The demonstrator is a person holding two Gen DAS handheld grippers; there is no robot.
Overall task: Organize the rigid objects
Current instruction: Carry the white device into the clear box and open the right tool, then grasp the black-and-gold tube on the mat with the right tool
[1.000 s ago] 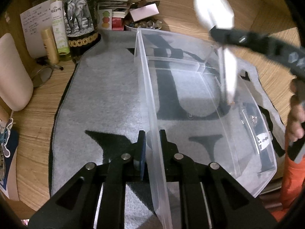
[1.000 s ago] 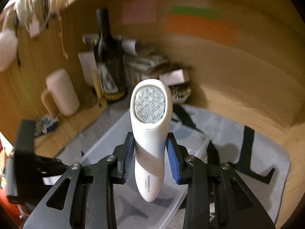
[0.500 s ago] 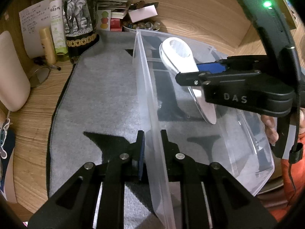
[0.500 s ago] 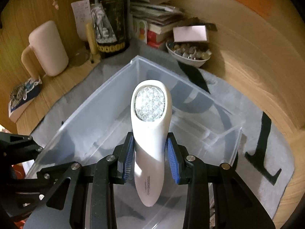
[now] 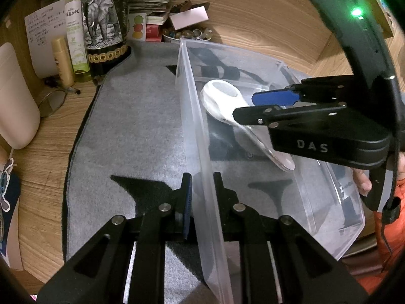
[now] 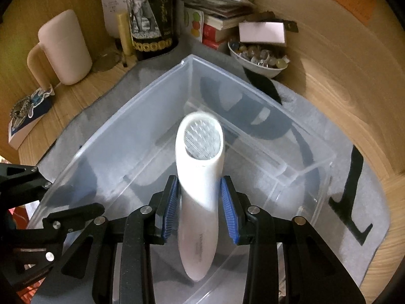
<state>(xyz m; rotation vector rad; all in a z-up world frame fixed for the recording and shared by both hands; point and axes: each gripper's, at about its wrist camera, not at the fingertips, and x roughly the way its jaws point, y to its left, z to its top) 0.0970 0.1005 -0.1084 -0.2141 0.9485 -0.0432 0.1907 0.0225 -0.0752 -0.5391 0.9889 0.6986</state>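
Note:
A clear plastic bin [image 5: 195, 116] stands on a grey mat [image 5: 131, 131]. My left gripper [image 5: 201, 192] is shut on the bin's near wall. My right gripper [image 6: 200, 207] is over the bin, and its jaws have parted slightly from a white handheld shaver-like device [image 6: 200, 177], which looks blurred and tilted nose-down into the bin. In the left wrist view the device [image 5: 222, 101] lies low inside the bin beside the right gripper [image 5: 268, 106].
A dark elephant-label bottle [image 5: 103, 30], a green spray bottle [image 5: 76, 38], a bowl of beads [image 6: 260, 55], books and a beige mug [image 6: 63, 48] crowd the back of the wooden desk. A divider [image 6: 253, 147] crosses the bin.
My right gripper has come down into the bin with the white device, and its jaws have opened a little; the device has tipped forward and slid lower. The left gripper has stayed put.

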